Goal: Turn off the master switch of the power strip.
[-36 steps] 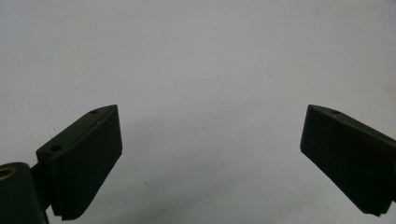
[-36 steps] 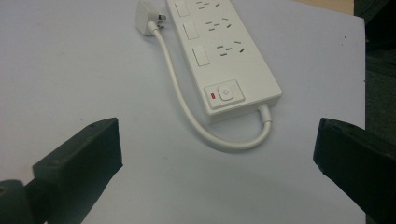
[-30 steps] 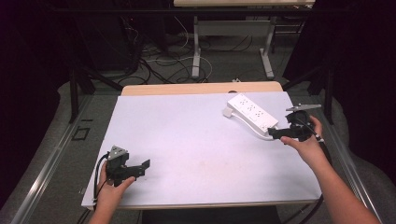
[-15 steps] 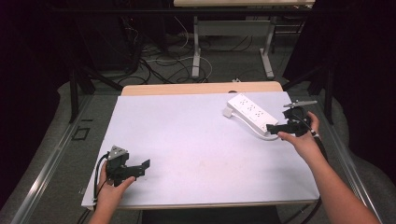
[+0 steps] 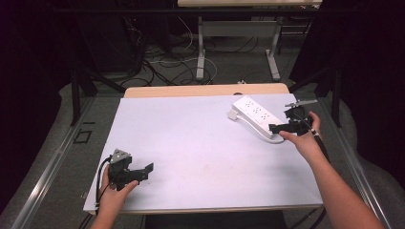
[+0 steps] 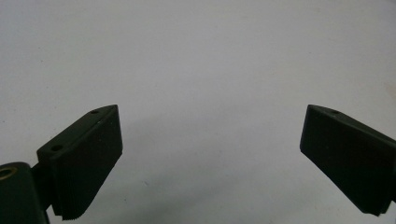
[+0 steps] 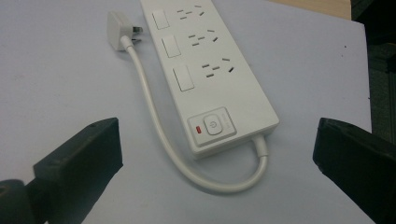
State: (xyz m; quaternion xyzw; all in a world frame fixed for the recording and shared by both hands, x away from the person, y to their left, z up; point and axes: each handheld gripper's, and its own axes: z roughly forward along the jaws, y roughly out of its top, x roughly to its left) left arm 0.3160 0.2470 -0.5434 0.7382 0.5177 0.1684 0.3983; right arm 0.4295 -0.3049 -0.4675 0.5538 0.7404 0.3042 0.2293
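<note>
A white power strip (image 5: 255, 116) (image 7: 207, 70) lies at the table's far right, its short cord (image 7: 161, 135) looping back to a white plug (image 7: 118, 28) beside it. The strip's switch end with a red light (image 7: 211, 127) faces my right gripper (image 5: 278, 128) (image 7: 215, 163), which hovers open just short of that end, jaws wide apart and empty. My left gripper (image 5: 143, 171) (image 6: 210, 158) rests open near the table's front left corner, over bare white tabletop, with nothing between its jaws.
The white table (image 5: 191, 143) has a wooden strip (image 5: 205, 90) along its far edge. Beyond it stand table legs (image 5: 200, 47) and loose cables (image 5: 162, 62) on the floor. Dark curtains flank both sides.
My right gripper has moved up and toward the switch end of the power strip. The left gripper has stayed still.
</note>
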